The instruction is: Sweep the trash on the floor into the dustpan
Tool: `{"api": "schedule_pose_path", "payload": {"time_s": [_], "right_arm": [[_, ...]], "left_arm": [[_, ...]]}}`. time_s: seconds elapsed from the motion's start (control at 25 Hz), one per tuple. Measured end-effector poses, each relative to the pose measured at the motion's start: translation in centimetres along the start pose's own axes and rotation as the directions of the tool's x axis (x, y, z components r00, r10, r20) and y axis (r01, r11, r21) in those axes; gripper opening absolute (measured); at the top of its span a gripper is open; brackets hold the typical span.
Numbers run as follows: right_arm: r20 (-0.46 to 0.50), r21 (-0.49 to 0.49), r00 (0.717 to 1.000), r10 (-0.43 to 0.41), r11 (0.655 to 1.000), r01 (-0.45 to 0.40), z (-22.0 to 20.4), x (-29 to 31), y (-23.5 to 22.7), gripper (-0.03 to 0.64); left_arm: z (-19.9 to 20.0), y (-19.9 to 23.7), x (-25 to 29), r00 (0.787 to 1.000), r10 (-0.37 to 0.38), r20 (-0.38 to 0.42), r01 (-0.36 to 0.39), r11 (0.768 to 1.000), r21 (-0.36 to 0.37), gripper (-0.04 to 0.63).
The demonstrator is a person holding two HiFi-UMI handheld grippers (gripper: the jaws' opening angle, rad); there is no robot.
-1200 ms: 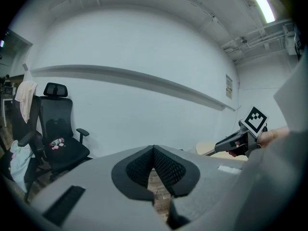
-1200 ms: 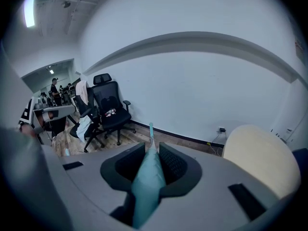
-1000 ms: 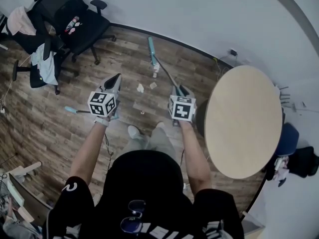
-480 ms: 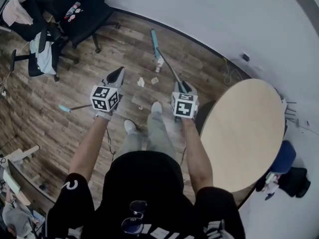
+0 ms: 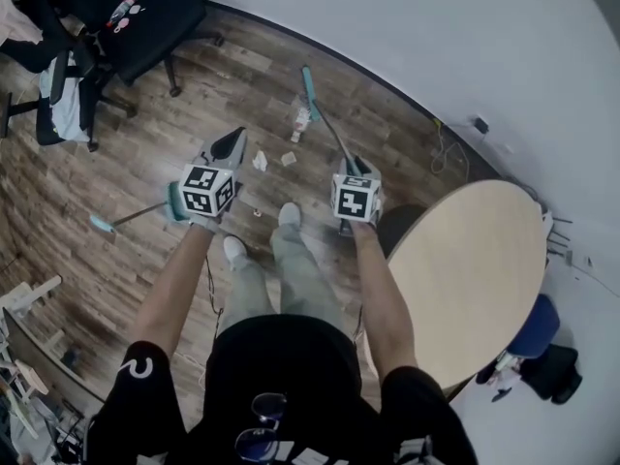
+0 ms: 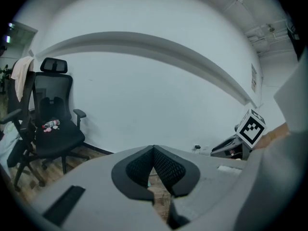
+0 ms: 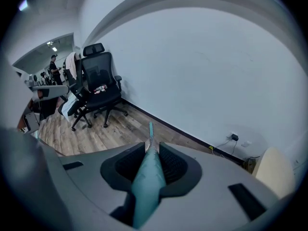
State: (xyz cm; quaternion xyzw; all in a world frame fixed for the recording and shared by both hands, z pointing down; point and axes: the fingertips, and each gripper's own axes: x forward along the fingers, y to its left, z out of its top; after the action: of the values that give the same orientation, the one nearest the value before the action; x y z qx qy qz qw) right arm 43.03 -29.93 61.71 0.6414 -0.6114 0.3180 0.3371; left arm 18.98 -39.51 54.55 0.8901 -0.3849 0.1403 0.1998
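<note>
My right gripper (image 5: 356, 166) (image 7: 153, 150) is shut on the teal broom handle (image 7: 147, 186). The thin shaft runs forward to the teal broom head (image 5: 310, 85) on the wood floor near the wall. Crumpled paper scraps (image 5: 260, 161) and a wrapper (image 5: 300, 119) lie between the grippers and the broom head. My left gripper (image 5: 232, 139) (image 6: 154, 153) has its jaws closed, with a sliver of teal low between them. A teal dustpan handle (image 5: 174, 201) sticks out to its left, ending in a teal tip (image 5: 99, 223). The pan itself is hidden.
Black office chairs (image 5: 145, 17) with clothes stand at the far left. A round wooden table (image 5: 465, 279) is close on the right. A wall socket with a cable (image 5: 480, 124) sits by the skirting. The person's shoes (image 5: 289, 214) are just behind the scraps.
The person has stepped forward, and the chairs and table have slid outward in view. Both grippers carried the broom and dustpan handle along, their jaws unchanged.
</note>
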Motion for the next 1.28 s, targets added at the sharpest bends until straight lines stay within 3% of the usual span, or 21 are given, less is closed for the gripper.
{"api": "schedule_pose_path", "payload": {"time_s": [0.56,0.72,1.28], "right_arm": [[-0.162,-0.169,0.986,-0.045,0.986,0.017,-4.3,14.5,-2.2,0.084],[-0.227,-0.153,0.974,-0.020,0.988,-0.015,-6.4,15.0,-0.9,0.084],[-0.221,-0.283,0.975,0.027,0.955,-0.091,-11.0,13.0,7.2,0.084]], "left_arm": [[-6.5,5.5,6.4,0.997,0.080,-0.021,-0.081,0.995,-0.066,-0.003],[-8.4,5.9,6.1,0.996,0.090,-0.024,-0.092,0.992,-0.087,-0.003],[-13.6,8.8,-1.3,0.989,0.144,-0.018,-0.146,0.980,-0.137,-0.003]]}}
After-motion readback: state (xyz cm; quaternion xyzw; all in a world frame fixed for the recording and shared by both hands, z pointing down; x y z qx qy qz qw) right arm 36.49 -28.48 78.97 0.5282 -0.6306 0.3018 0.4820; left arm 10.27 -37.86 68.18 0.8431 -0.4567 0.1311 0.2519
